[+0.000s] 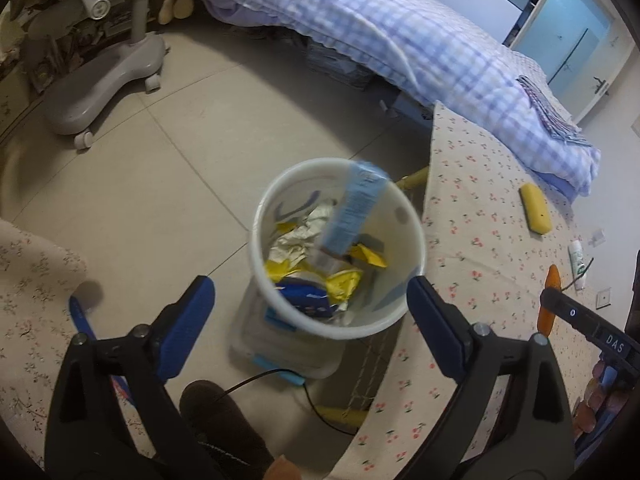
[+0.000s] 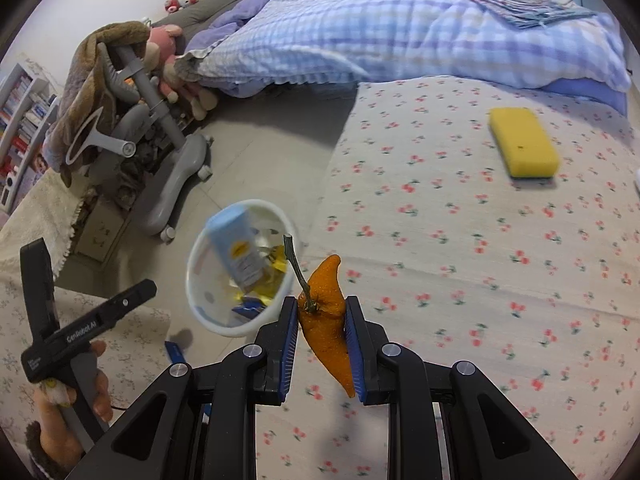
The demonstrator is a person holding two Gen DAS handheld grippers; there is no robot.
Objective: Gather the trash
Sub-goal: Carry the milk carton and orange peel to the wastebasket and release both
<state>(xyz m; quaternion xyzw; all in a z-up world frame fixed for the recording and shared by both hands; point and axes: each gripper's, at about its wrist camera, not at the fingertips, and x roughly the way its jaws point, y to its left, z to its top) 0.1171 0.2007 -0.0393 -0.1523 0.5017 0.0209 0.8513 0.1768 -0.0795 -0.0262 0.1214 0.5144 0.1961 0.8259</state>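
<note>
**Orange peel pinched, carton over the bin**

Over the cherry-print surface [image 2: 460, 264], the right tongs [image 2: 322, 344] are pinching a piece of orange peel [image 2: 326, 320] between their blue pads. The peel is long, curved and pointed at both ends, with a pebbled, glossy skin. A thin green-brown stem [image 2: 295, 262] rises from its upper part, tilted to the left. From the left wrist view the same peel [image 1: 552, 300] shows as a small orange sliver at the right tongs' tip, above the surface.

The left tongs [image 1: 310, 322] are spread wide and hold nothing. Between and beyond their blue pads stands a white round bin [image 1: 404, 292] on the tiled floor [image 1: 160, 184], just beside the edge of the surface. A pale blue carton [image 1: 352, 208] with small print on its side is blurred and tilted at the bin's mouth, its lower end down inside; whether it touches anything I cannot tell. Under it lie crumpled yellow wrappers [image 1: 342, 284], silvery foil [image 1: 296, 240] and a dark blue packet [image 1: 304, 294].

A yellow sponge [image 2: 524, 148] lies on the surface, well apart from the peel. A bed with a blue checked quilt [image 2: 380, 24] stands behind the surface.
</note>
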